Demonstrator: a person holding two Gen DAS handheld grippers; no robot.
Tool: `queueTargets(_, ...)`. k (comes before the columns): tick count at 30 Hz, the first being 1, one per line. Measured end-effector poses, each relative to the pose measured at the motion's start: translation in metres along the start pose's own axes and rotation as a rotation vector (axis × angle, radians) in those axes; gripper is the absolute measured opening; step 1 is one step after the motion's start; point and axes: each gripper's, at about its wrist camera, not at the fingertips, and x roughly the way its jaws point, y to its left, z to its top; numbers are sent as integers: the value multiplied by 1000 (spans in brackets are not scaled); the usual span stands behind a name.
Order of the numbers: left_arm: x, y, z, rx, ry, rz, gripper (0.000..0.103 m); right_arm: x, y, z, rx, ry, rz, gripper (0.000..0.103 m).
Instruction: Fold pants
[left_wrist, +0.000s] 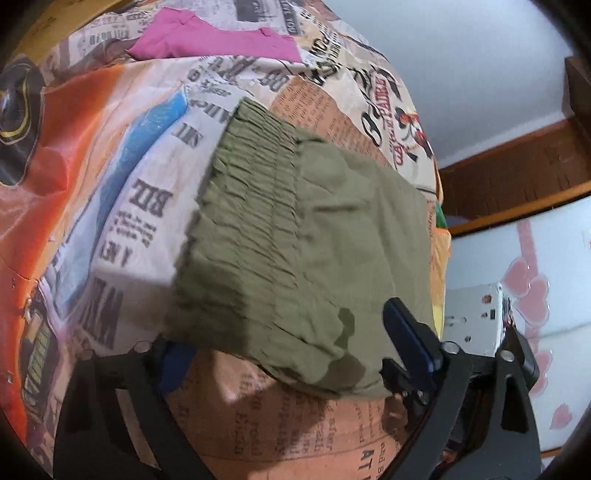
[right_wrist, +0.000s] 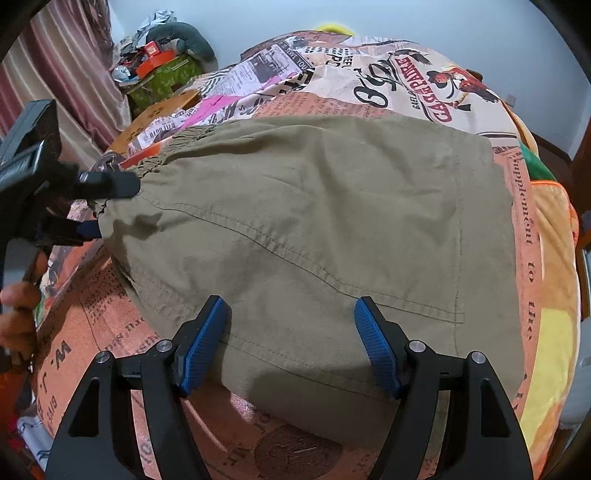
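1. Olive pants (right_wrist: 314, 221) lie folded into a compact block on a bed, on a sheet (right_wrist: 369, 85) printed with newspaper pages and posters.
2. In the right wrist view the gathered elastic waistband (right_wrist: 177, 147) is at the block's far left. The smooth, stitched cloth spreads toward the right and down to the near edge.
3. The right tongs (right_wrist: 291, 343) stand wide apart at that near edge. Both blue pads (right_wrist: 203, 347) sit over the pants, and the cloth between them lies flat and unpinched.
4. The left tongs (right_wrist: 118, 208) come in from the left at the waistband end. One finger is above the ruffled edge and one below it, and a clear gap shows between them.
5. In the left wrist view the left tongs (left_wrist: 288, 332) are likewise spread. The right-hand finger lies over the pants (left_wrist: 295, 221), and the other is largely hidden under the overhanging near corner, so the cloth sits between them without being squeezed.
6. That view looks along the waistband (left_wrist: 240, 206), with the sheet (left_wrist: 147, 206) to its left. It is slightly blurred.
7. A pink cloth (left_wrist: 214, 37) lies on the bed well beyond the pants, and it also shows in the right wrist view (right_wrist: 218, 107).
8. A hand (right_wrist: 14, 317) shows at the left edge, below the left tongs.
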Motion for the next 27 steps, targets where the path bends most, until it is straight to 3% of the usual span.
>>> queueTargets(1,0,0,2,-3,-8,23,78,0,0,0,1,-1,3,70)
queueTargets(3,-2,3,4,-8,-28,67,56,0,-1,0,4,-2,6,70)
queueTargets(6,-5,11,4,-22,-45,79,48,0,-1,0,7,-3,8,70)
queueTargets(13,-17,-11,-7,102,-139,182,39,-4,-1,-1,12,-6,1,70)
queueTargets(19,-46,-19,-21,209,-256,325,37,-15,-2,-7,21,-16,13,70)
queueTargets(23,-71,-6,-30,234,-345,451,37,-25,-5,-18,41,-30,33,70)
queueTargets(27,-86,0,-36,267,-430,591,37,-35,-9,-27,47,-40,-3,70)
